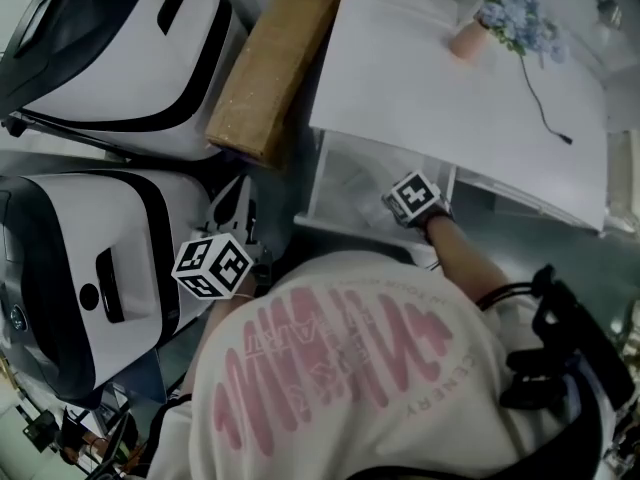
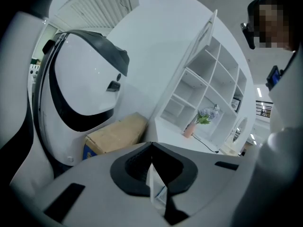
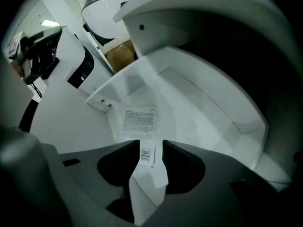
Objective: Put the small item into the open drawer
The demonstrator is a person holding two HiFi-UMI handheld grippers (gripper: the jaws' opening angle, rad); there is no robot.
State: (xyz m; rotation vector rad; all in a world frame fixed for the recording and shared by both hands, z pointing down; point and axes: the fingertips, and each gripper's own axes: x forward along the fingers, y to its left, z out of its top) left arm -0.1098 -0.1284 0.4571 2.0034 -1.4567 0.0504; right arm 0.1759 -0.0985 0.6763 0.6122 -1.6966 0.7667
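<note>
The small item is a flat white packet. Its long axis runs straight up the lower centre of the right gripper view, in line with the jaws. Its far end points into the drawer and carries a barcode label, with a thin blue edge on the right side. The near end widens toward the camera and passes under the jaws.

The right gripper has its 2 jaws standing apart with the item between them. The left pad is at the item's edge and a sliver of gap shows before the right pad, so the packet is not clamped. Whether it rests on the drawer floor cannot be told.

Just beyond the barcode end, a printed sheet lies flat on the floor of the open white drawer.

In the head view the drawer sits at centre frame, pulled out from under a white desk top.

The left gripper is at lower left of the head view, well apart from the drawer. It is clenched on a second thin white packet seen edge-on, with a cardboard box beyond it.
</note>
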